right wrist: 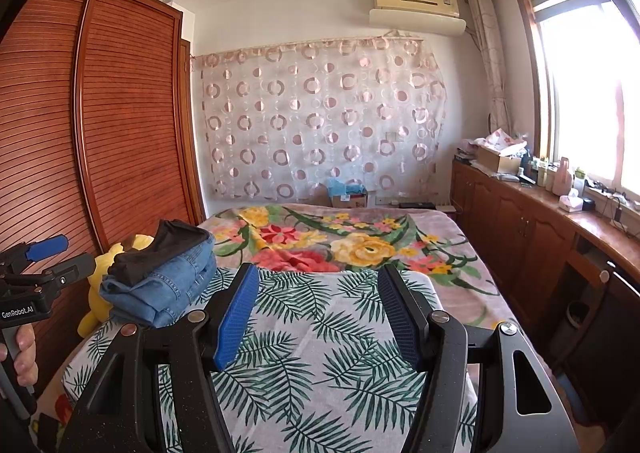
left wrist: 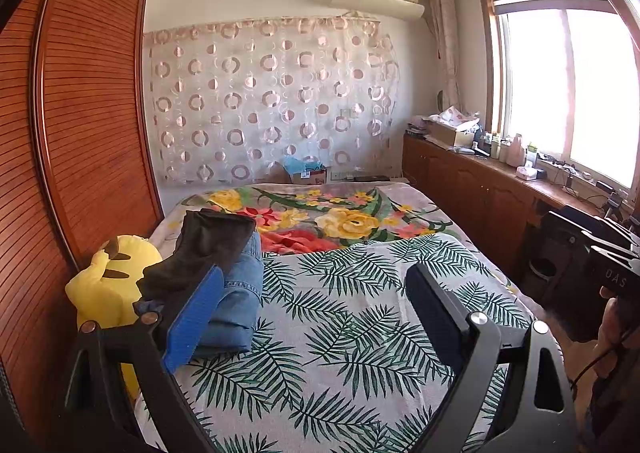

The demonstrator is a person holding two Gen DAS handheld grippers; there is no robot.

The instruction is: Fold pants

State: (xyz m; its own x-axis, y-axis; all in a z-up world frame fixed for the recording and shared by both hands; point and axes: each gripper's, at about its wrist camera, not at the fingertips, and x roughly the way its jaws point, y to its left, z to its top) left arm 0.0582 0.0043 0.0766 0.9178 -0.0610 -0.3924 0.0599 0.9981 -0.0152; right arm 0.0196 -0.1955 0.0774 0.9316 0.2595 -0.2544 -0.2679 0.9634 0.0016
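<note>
Folded blue jeans lie at the bed's left side with folded dark pants stacked on top. The same stack shows in the right wrist view, jeans under dark pants. My left gripper is open and empty, raised over the palm-leaf sheet, its left finger just right of the stack. My right gripper is open and empty over the sheet, to the right of the stack. The left gripper's body shows at the left edge of the right wrist view.
A yellow plush toy sits left of the stack beside the wooden wardrobe. A flowered blanket covers the far half of the bed. A wooden cabinet with clutter runs along the right under the window.
</note>
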